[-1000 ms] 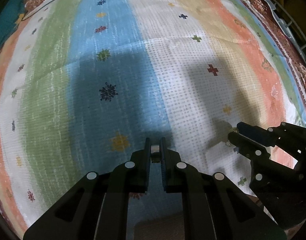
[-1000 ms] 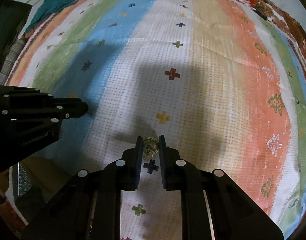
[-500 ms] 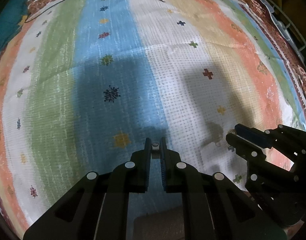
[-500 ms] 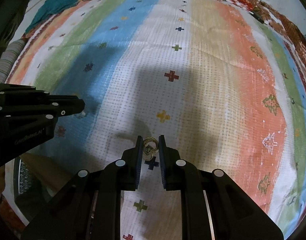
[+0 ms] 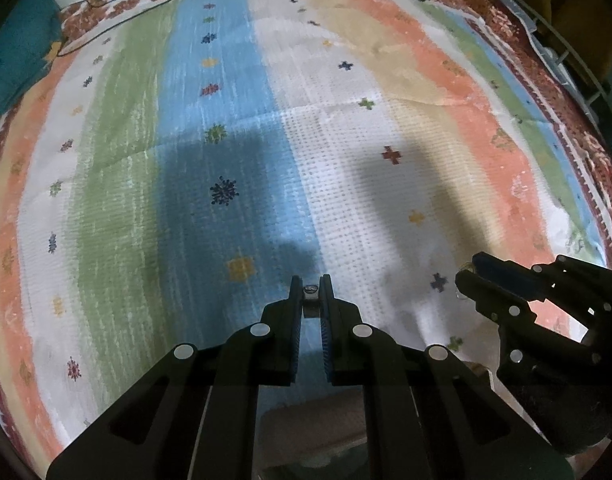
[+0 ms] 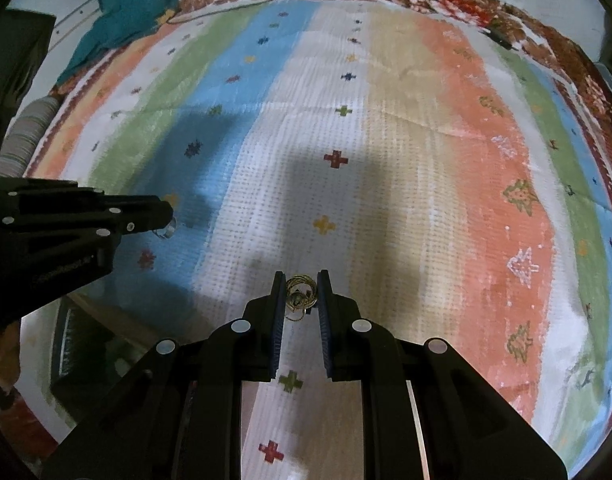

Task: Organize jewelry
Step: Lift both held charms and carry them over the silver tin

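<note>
Left wrist view: the left gripper point(image 5: 310, 292) pinches a small silvery ring point(image 5: 310, 289) low in centre frame, above the striped woven cloth point(image 5: 345, 128). At lower right, the right gripper point(image 6: 302, 292) clasps a coiled gold wire ornament point(image 6: 301, 295).

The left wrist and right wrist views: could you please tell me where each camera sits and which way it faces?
Left wrist: sits on the left tongs, looking forward and down over the striped bedspread; its fingers pinch a small silver ring, and the right tongs enter at lower right.
Right wrist: sits on the right tongs, facing the same bedspread; its fingers pinch a gold wire ornament, and the left tongs enter at left.
Shared: the bedspread, the red cross motif, both tongs.
</note>
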